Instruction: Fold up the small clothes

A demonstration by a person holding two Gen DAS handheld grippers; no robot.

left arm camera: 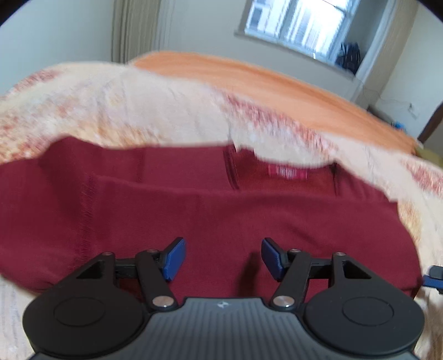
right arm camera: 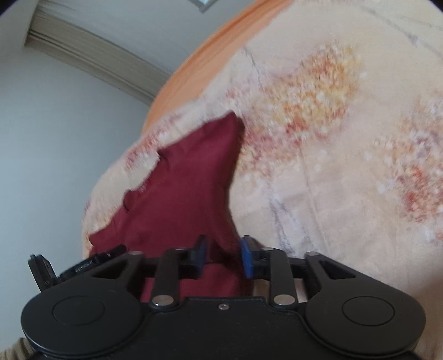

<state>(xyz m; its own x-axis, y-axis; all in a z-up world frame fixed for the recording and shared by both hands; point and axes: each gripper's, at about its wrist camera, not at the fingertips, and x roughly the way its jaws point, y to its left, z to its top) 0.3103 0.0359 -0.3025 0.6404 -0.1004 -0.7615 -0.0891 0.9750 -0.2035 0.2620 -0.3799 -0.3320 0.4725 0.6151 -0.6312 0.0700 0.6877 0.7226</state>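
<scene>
Dark red knit garment (left arm camera: 210, 210) lies flat on floral cream bedspread (left arm camera: 155, 110). Left gripper (left arm camera: 221, 259) wide, empty; right gripper (right arm camera: 223, 256) part-open astride garment's edge. Risk: pads snag, undoing fold.

The left wrist view looks forward and down along the left gripper (left arm camera: 223, 259), close above a dark red knit garment (left arm camera: 193, 210) spread on a cream, orange-flecked bedcover (left arm camera: 138, 110), with a bright window (left arm camera: 299, 25) and pale wall beyond. The right wrist view looks down along the right gripper (right arm camera: 223, 256), also close, rolled so the bed's edge slants up the picture. Both views share the garment and the bedcover; the other gripper shows at each view's lower edge.
</scene>
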